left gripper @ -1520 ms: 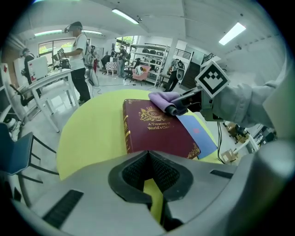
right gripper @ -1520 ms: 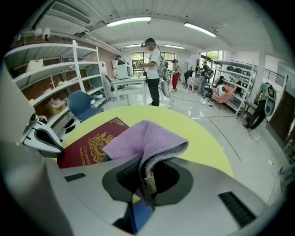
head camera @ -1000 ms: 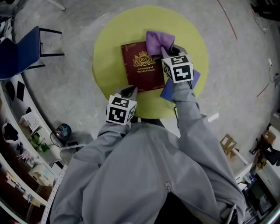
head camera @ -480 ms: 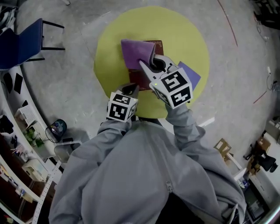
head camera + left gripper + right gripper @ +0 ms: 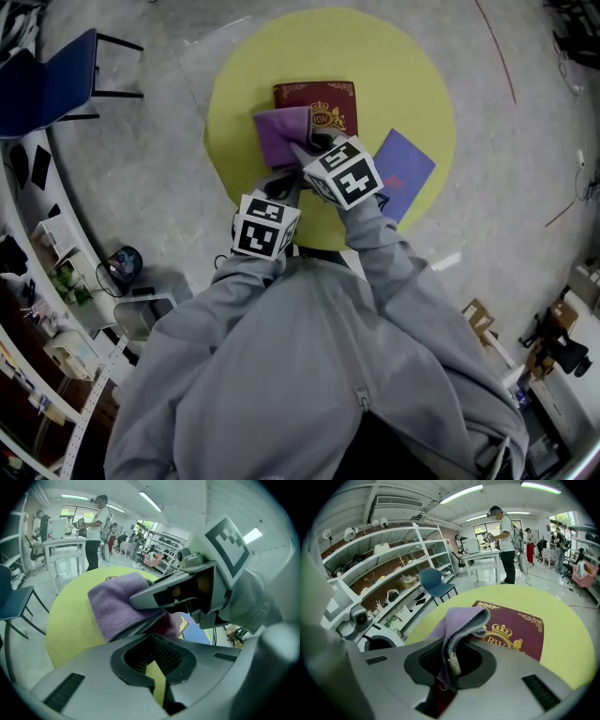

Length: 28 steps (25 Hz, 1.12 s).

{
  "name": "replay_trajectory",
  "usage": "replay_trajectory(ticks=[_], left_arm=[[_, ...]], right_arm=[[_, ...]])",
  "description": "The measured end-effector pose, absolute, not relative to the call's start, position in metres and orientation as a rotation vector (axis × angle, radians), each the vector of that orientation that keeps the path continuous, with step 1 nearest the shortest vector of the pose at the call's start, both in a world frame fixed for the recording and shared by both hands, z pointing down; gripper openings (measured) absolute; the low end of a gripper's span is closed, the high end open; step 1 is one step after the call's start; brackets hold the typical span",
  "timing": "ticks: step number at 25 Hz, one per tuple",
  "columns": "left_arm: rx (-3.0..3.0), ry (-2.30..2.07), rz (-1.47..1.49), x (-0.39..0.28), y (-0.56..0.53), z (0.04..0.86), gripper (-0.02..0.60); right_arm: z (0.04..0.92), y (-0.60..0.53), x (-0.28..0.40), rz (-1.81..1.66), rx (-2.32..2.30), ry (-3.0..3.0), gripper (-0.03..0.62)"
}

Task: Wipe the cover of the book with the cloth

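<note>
The right gripper [image 5: 451, 657] is clamping its jaws tight on the purple cloth [image 5: 461, 619], which is lying over the left part of the maroon book [image 5: 323, 97] on the yellow round table [image 5: 412, 84]. The left gripper [image 5: 154, 638] is holding its jaws together, empty, near the book's near edge.

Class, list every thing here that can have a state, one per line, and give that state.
book: closed, flat on the yellow table, partly under the cloth.
cloth: bunched, pinched in the right tongs, lying partly over the book.
right tongs: shut on the cloth.
left tongs: shut, nothing between them.
blue booklet: closed, flat, untouched.
blue chair: upright, unoccupied.
</note>
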<state>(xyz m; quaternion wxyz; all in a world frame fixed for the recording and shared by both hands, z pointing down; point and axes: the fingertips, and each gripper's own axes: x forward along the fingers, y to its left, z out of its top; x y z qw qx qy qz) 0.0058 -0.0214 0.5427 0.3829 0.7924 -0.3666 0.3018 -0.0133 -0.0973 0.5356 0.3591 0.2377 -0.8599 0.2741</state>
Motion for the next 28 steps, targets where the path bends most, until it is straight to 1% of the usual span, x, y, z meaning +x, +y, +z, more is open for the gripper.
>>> replay_trajectory(ticks=[8, 19, 28], left_arm=[[2.022, -0.97, 0.761, 0.006, -0.021, 0.544, 0.017], [2.005, -1.004, 0.75, 0.007, -0.018, 0.543, 0.017], [1.999, -1.013, 0.754, 0.007, -0.02, 0.542, 0.017]], right_arm=[[0.538, -0.098, 0.003, 0.647, 0.646, -2.196, 0.063], [0.542, -0.098, 0.095, 0.67, 0.827, -2.107, 0.063], [0.542, -0.098, 0.133, 0.684, 0.928, -2.054, 0.063]])
